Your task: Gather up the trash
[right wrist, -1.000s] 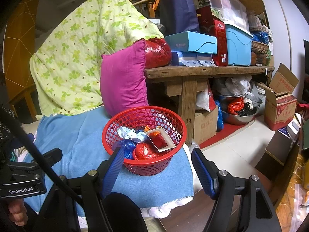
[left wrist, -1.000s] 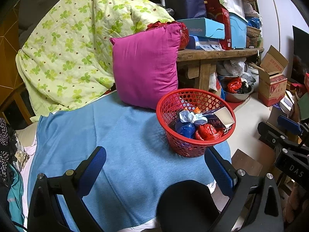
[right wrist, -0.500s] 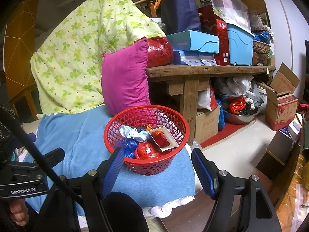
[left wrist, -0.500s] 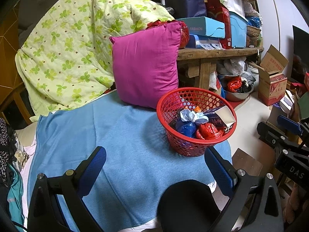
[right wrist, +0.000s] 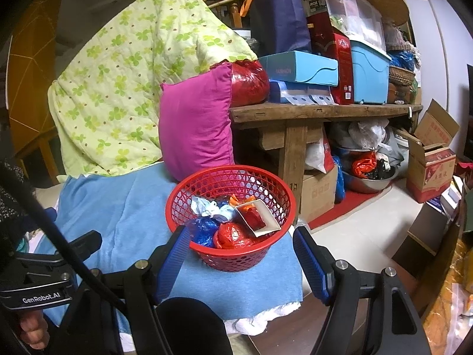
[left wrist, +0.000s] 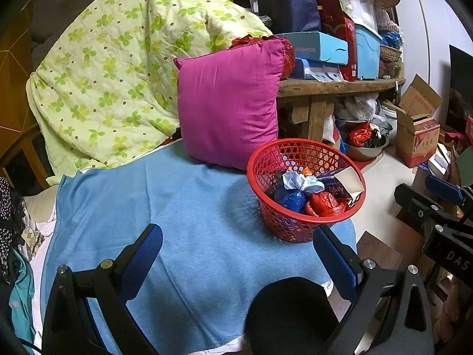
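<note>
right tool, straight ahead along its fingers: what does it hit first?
Most likely the red basket: it sits centred between the open right tool's fingers, just ahead, on the blue cloth. Depth is hard to judge here.

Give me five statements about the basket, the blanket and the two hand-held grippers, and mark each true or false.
1. The red basket stands on the blue blanket. True.
2. The basket is empty. False: it holds crumpled wrappers and a small open carton.
3. The right hand-held gripper is open and holds nothing. True.
4. The left hand-held gripper clamps the basket rim. False: it is open, clear of the basket.
5. The pink pillow lies flat on the floor. False: it stands upright behind the basket.
</note>
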